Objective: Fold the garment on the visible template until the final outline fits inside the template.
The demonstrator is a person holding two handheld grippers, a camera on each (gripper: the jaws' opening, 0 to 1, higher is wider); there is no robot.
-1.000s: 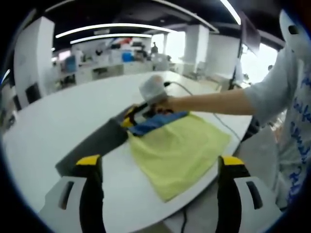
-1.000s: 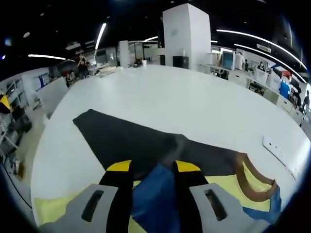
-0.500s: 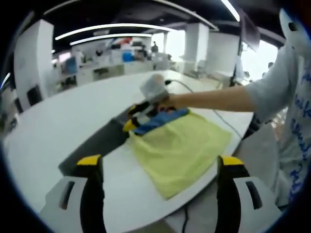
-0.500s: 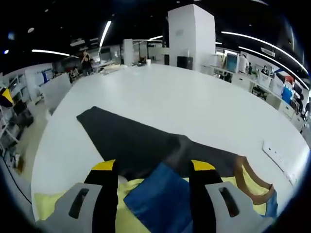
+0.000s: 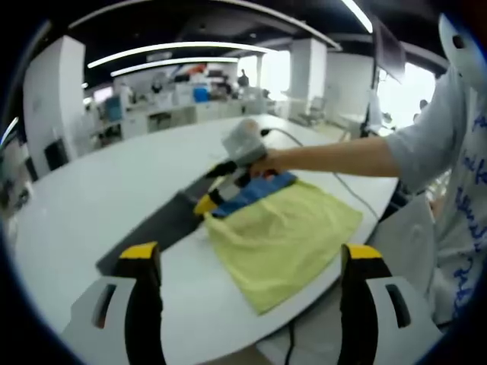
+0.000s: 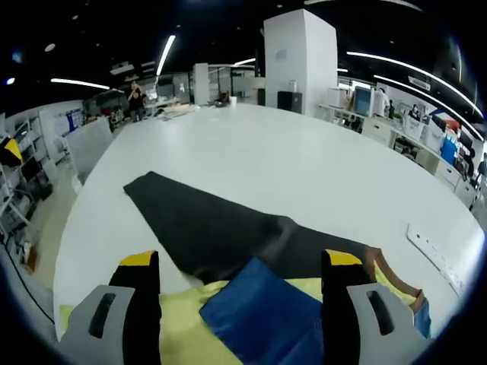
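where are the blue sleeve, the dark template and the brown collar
blue sleeve [image 6: 262, 315], right gripper view, middle of the folded blue flap
dark template [image 6: 205, 224], right gripper view, bare middle of the sheet
brown collar [image 6: 392, 275], right gripper view, curved brown band

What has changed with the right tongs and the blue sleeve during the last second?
The right tongs have opened wide and let go of the blue sleeve, which now lies flat on the yellow shirt. A second ago they were shut on it. The left tongs stay open above the table, and the black template lies as before.
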